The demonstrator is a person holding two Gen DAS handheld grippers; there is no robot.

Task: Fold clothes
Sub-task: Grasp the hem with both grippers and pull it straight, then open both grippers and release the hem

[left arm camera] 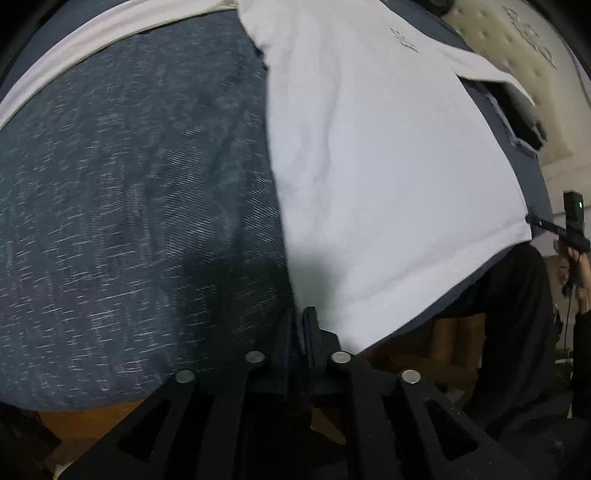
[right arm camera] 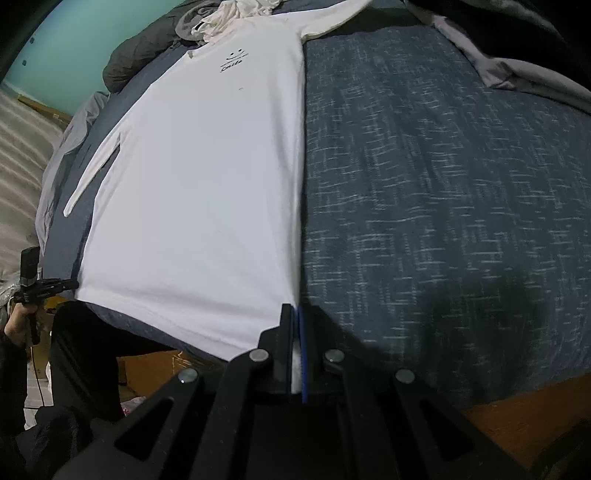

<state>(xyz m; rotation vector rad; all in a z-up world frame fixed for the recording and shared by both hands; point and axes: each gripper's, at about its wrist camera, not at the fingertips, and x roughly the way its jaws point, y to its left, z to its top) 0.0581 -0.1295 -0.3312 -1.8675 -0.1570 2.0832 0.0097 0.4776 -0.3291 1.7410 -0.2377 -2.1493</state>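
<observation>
Shirt (right arm camera: 192, 206): smooth white cotton, flat on my heathered blue bedspread (right arm camera: 443, 206)
Left claw (left arm camera: 303, 325): I see it pinched on a hem corner
Right claw (right arm camera: 294, 332): clamped on the opposite hem corner

This is a bedroom in a home. A wide bed covered with a dark blue, white-flecked woven bedspread (right arm camera: 443, 206) fills both views, and a beige button-tufted padded headboard (left arm camera: 517, 48) stands at one end of it. A white long-sleeved shirt with a small black print (right arm camera: 199, 192) lies flat on the bed, a loose pile of grey and white clothes (right arm camera: 207, 26) sits beyond it, and a plain turquoise painted wall (right arm camera: 81, 48) rises behind.
</observation>
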